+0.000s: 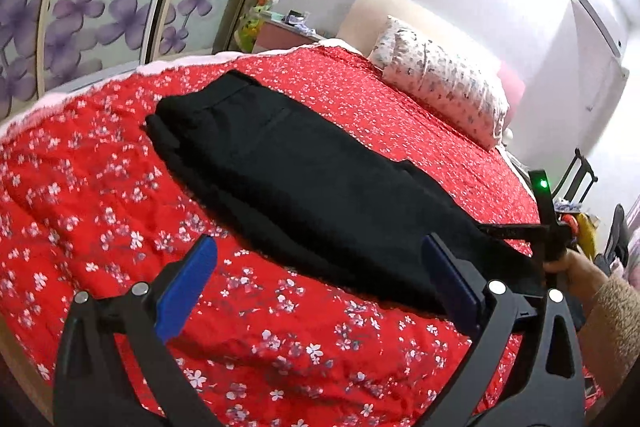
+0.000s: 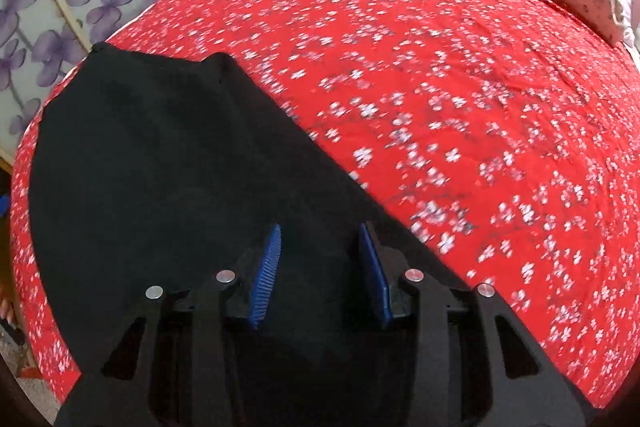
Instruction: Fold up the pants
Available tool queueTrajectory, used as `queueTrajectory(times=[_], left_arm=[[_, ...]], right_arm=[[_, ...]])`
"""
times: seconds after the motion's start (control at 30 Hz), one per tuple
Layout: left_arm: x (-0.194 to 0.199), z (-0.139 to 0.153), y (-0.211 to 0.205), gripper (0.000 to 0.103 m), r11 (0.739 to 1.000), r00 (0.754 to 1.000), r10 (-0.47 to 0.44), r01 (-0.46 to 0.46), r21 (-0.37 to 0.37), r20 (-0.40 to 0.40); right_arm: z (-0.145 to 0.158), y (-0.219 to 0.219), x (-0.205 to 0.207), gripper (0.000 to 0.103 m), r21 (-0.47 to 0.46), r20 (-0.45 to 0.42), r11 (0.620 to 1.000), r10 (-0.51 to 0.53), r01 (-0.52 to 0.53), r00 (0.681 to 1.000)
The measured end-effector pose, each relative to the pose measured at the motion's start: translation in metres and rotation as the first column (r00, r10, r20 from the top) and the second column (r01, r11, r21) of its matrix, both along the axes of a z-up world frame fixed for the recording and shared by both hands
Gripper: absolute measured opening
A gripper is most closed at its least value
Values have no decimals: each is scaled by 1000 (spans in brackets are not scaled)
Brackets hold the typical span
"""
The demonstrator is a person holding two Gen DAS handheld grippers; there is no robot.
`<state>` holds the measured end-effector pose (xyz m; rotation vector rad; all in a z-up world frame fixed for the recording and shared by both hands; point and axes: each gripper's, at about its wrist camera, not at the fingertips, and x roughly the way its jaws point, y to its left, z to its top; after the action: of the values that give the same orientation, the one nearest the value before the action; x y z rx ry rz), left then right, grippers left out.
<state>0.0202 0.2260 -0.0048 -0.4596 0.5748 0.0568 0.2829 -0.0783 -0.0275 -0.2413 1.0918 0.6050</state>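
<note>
Black pants (image 1: 288,171) lie lengthwise on the red floral bedspread (image 1: 100,195); both tools (image 1: 320,287) (image 2: 318,267) gape empty. A single-layer pinch could skew the fold.

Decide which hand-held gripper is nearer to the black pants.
Right. The right hand-held gripper sits open directly over the black pants. The left hand-held gripper is open over the red bedspread, beside the pants' edge.

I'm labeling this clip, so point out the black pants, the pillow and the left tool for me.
black pants (image 1: 288,171): left wrist view, middle of the flat cloth.
pillow (image 1: 440,79): left wrist view, middle of its patterned case.
left tool (image 1: 320,287): left wrist view, midway between its blue fingertips.
</note>
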Motion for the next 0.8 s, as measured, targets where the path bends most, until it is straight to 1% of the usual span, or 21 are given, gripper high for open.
queueTrajectory(times=[0.07, 0.1, 0.17, 0.23, 0.3, 0.33, 0.4, 0.43, 0.47, 0.5, 0.53, 0.57, 0.6, 0.63, 0.67, 0.7, 0.73, 0.8], left_arm=[[0, -3, 0, 101, 1000, 1000, 3, -3, -5, -5], [1, -3, 0, 101, 1000, 1000, 3, -4, -6, -6], [1, -5, 0, 101, 1000, 1000, 6, -6, -8, -11], [2, -5, -1, 101, 1000, 1000, 9, -9, -9, -12], [2, -3, -2, 101, 1000, 1000, 14, -14, 0, -9], [2, -2, -2, 101, 1000, 1000, 16, -16, 7, -8], [2, 0, -2, 101, 1000, 1000, 21, -21, 19, -7], [2, 0, -1, 101, 1000, 1000, 24, -24, 20, -8], [2, 1, 1, 101, 999, 1000, 27, -27, 17, -10], [2, 2, 5, 101, 999, 999, 31, -31, 10, -10], [1, 4, 8, 101, 999, 999, 37, -37, 5, -6], [1, 5, 11, 101, 999, 999, 41, -41, 2, -2], [2, 8, 18, 101, 999, 999, 53, -53, -6, 5], [3, 10, 22, 101, 998, 998, 59, -59, -16, 10], [5, 12, 27, 101, 998, 998, 63, -62, -29, 15], [8, 16, 32, 101, 996, 997, 72, -71, -47, 22], [10, 18, 35, 101, 996, 997, 75, -73, -59, 33], [21, 25, 39, 101, 996, 996, 69, -65, -65, 60]], right_arm=[[-1, 2, -13, 22, -47, 48, 998, 49, -47, 998], [1, 2, -15, 18, -63, 64, 997, 51, -47, 997], [8, 5, -17, 6, -78, 98, 997, 33, -26, 995], [21, 3, -10, 3, -80, 174, 996, -20, 35, 985], [32, 0, -4, 3, -41, 206, 996, -70, 81, 976], [33, 3, 2, 3, -56, 228, 994, -82, 97, 970], [19, 13, 6, 3, -144, 243, 985, -57, 94, 968], [4, 20, 4, 3, -210, 233, 975, -28, 78, 972], [-3, 24, 1, 3, -244, 250, 967, -11, 74, 968], [-4, 27, -4, 5, -256, 289, 963, -2, 79, 957], [-2, 26, -7, 9, -258, 308, 961, -15, 99, 951], [1, 22, -7, 22, -250, 313, 961, -37, 120, 949], [6, 15, -7, 31, -243, 319, 958, -67, 150, 946], [18, 2, -10, 54, -219, 343, 954, -123, 207, 931], [27, -10, -14, 64, -185, 361, 954, -159, 237, 919], [38, -25, -21, 64, -126, 376, 956, -203, 267, 904], [52, -49, -34, 64, -40, 382, 951, -271, 308, 884], [66, -89, -56, 64, 88, 353, 927, -370, 364, 859]])
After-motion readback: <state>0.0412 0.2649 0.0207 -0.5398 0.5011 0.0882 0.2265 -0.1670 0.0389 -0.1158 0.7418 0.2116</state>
